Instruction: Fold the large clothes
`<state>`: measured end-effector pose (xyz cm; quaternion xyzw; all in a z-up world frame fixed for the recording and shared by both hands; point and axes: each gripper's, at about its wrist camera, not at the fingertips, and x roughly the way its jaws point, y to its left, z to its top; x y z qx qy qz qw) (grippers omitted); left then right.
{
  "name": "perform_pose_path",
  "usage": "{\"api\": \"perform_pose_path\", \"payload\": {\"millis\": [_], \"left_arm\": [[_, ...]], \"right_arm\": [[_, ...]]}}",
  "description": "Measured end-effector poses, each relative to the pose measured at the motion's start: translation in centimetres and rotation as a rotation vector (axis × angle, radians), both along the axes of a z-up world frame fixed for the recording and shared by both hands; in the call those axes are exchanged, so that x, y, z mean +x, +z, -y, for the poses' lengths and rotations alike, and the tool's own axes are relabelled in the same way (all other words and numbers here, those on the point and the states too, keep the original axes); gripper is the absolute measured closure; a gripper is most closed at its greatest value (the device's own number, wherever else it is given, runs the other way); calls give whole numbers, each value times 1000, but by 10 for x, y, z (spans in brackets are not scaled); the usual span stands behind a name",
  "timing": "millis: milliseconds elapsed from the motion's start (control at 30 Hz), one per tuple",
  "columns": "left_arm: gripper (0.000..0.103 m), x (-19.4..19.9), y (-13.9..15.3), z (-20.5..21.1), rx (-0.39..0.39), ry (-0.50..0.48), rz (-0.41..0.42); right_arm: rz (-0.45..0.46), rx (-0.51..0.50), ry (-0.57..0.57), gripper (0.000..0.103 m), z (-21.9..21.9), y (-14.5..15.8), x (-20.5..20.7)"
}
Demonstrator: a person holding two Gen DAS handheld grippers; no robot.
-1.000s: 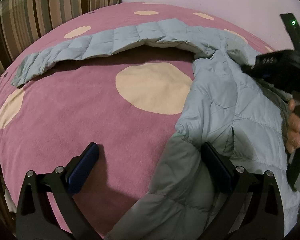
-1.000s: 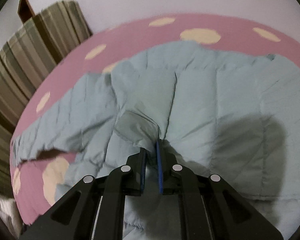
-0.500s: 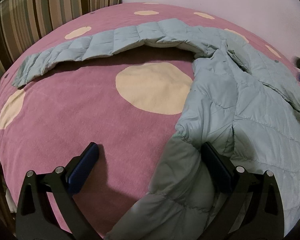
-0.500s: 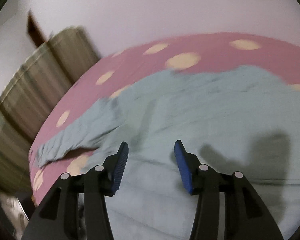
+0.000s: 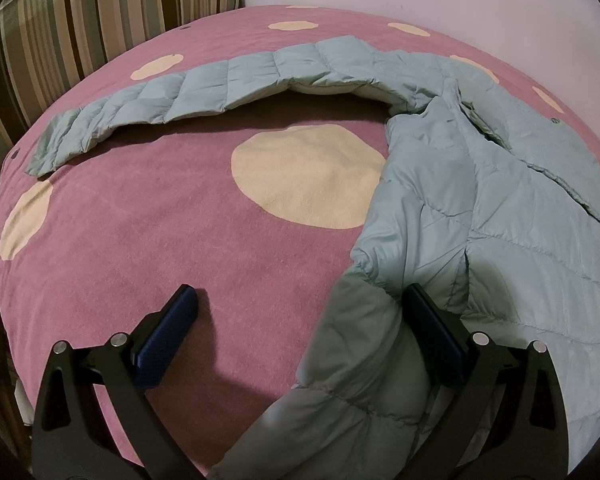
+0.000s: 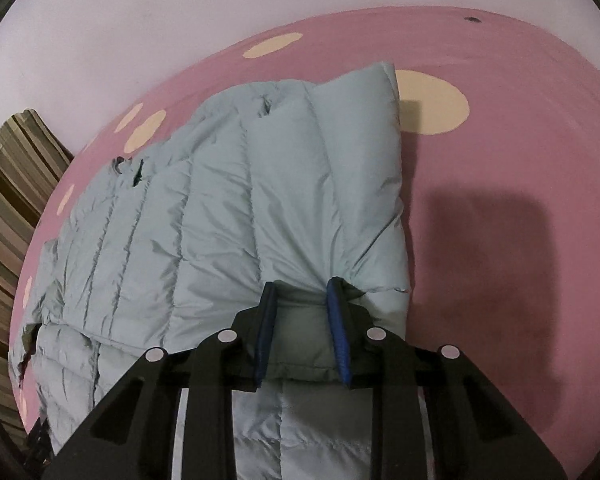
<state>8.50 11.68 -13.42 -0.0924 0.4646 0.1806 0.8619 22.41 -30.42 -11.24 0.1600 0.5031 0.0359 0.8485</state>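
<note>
Nearest, the right gripper (image 6: 302,322) has its jaws clamped on a fold of the pale blue quilted puffer jacket (image 6: 228,216); the left gripper (image 5: 300,324) gapes wide, holding nothing. The jacket sprawls over the pink cream-spotted bedspread (image 5: 148,240) — one sleeve (image 5: 188,96) stretched far left.

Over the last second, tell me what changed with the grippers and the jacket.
The right gripper let go of a pinch in the jacket, opened, moved to the puffy edge and now has a fold between its fingers. It also left the left wrist view. Unchanged: the left gripper wide open at the jacket's edge, the sleeve stretched across the pink spotted blanket.
</note>
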Motion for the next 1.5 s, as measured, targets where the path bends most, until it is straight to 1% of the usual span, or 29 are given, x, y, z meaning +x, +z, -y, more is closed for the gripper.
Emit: {"api": "perform_pose_path", "payload": {"millis": [67, 133, 200, 267, 333, 367, 400, 467, 500, 567, 667, 700, 733, 767, 833, 867, 933, 1033, 1233, 1300, 1367, 1500], "left_arm": [[2, 1, 0, 0, -2, 0, 0], [2, 1, 0, 1, 1, -1, -4], [2, 1, 0, 1, 3, -1, -3], [2, 2, 0, 0, -1, -1, -3], [2, 1, 0, 1, 2, -1, -4], [2, 1, 0, 1, 2, -1, -3], [2, 1, 0, 1, 1, -1, -3], [2, 1, 0, 2, 2, -1, -5], [2, 1, 0, 2, 5, -1, -4], [2, 1, -1, 2, 7, -1, -7], [2, 2, 0, 1, 6, -1, -6], [2, 2, -1, 1, 4, -1, -6], [2, 2, 0, 2, 6, -1, -7], [2, 2, 0, 2, 9, -1, -7], [2, 2, 0, 2, 7, -1, -7], [2, 2, 0, 1, 6, -1, -6], [2, 2, 0, 2, 7, -1, -7], [2, 2, 0, 1, 5, -1, -6], [2, 2, -1, 1, -1, -1, -4], [2, 3, -1, 1, -3, -1, -3], [2, 2, -1, 1, -6, 0, -1], [2, 1, 0, 0, -14, -5, 2]], "right_arm": [[23, 24, 1, 77, 2, 16, 3], [74, 33, -23, 75, 13, 31, 7], [99, 32, -48, 75, 22, 38, 19], [110, 29, -77, 75, 31, 38, 36], [103, 23, -90, 75, 37, 30, 52], [92, 23, -96, 75, 39, 22, 63], [84, 23, -98, 75, 41, 16, 65], [9, 23, -96, 75, 39, -9, 79], [-17, 40, -94, 75, 41, -22, 83], [2, 42, -96, 75, 45, -23, 83], [12, -18, -97, 74, 38, -4, 74], [21, -34, -96, 73, 34, 5, 68], [38, -42, -94, 67, 27, 13, 59], [62, -41, -93, 55, 19, 22, 48], [110, -40, -91, 39, 4, 33, 25], [135, -47, -78, 39, -8, 38, 10], [146, -67, -50, 39, -24, 40, -4], [148, -138, -25, 39, -47, 31, -17], [79, -203, -23, 39, -56, -2, -9], [67, -192, -24, 38, -56, -12, -7], [70, -180, -28, 38, -55, -15, -6], [82, -201, -25, 36, -61, -16, -10]]}}
